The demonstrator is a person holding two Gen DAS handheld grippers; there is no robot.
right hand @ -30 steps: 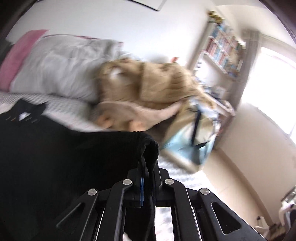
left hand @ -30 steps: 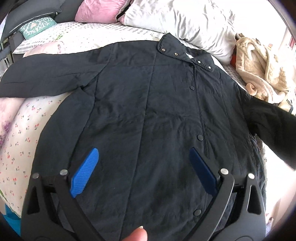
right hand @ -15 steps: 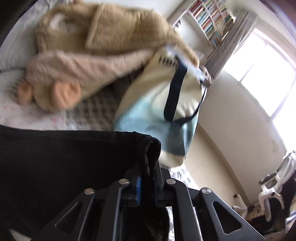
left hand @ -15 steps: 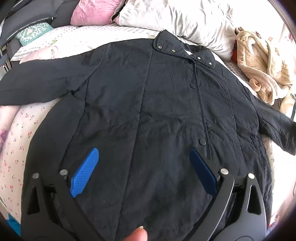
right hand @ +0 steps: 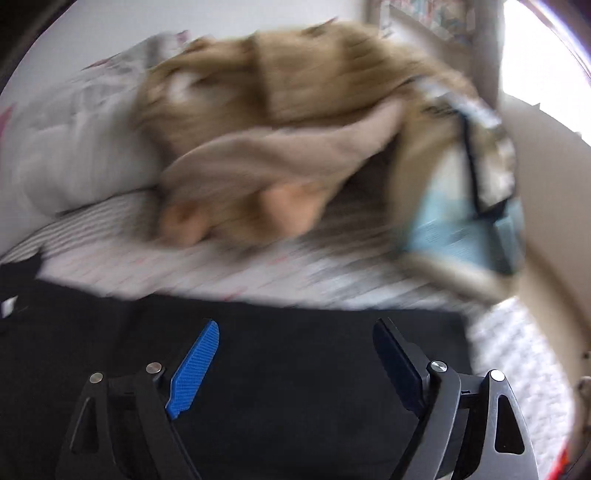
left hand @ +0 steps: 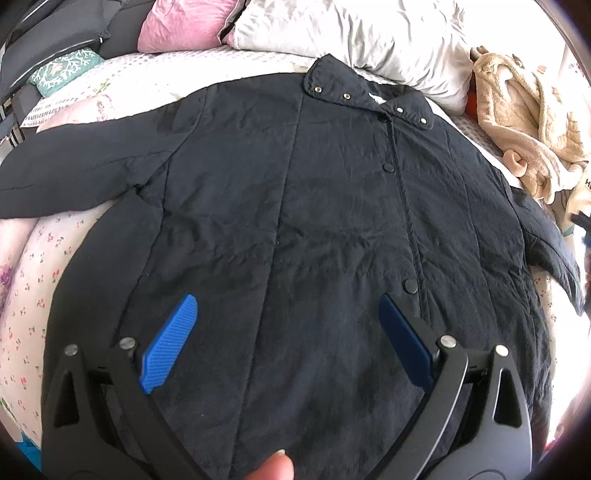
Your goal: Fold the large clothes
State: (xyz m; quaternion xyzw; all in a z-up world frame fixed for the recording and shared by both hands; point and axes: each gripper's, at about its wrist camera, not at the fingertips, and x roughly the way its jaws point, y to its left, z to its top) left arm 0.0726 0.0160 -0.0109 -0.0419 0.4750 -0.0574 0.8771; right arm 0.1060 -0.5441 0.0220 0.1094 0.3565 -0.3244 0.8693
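Observation:
A large black quilted jacket [left hand: 295, 221] lies spread face up on the bed, collar toward the pillows, both sleeves stretched out to the sides. My left gripper [left hand: 286, 306] hovers open above the jacket's lower front, nothing between its blue pads. In the blurred right wrist view, my right gripper [right hand: 295, 332] has its jaws opening wide over the jacket's right sleeve [right hand: 295, 369], which lies flat beneath them, no longer pinched. A thumb tip [left hand: 275, 467] shows at the bottom edge of the left wrist view.
A grey pillow [left hand: 354, 33] and a pink pillow [left hand: 181, 22] lie at the head of the bed. A tan fleece garment [right hand: 280, 122] is heaped right of the jacket, with a blue-and-cream tote bag [right hand: 465, 206] beside it. The floral bedsheet [left hand: 40, 280] shows at the left.
My right gripper, earlier shut on the sleeve cuff, carried it outward and down, then opened and let it go. The right sleeve now lies stretched out on the bed. The left gripper barely moved.

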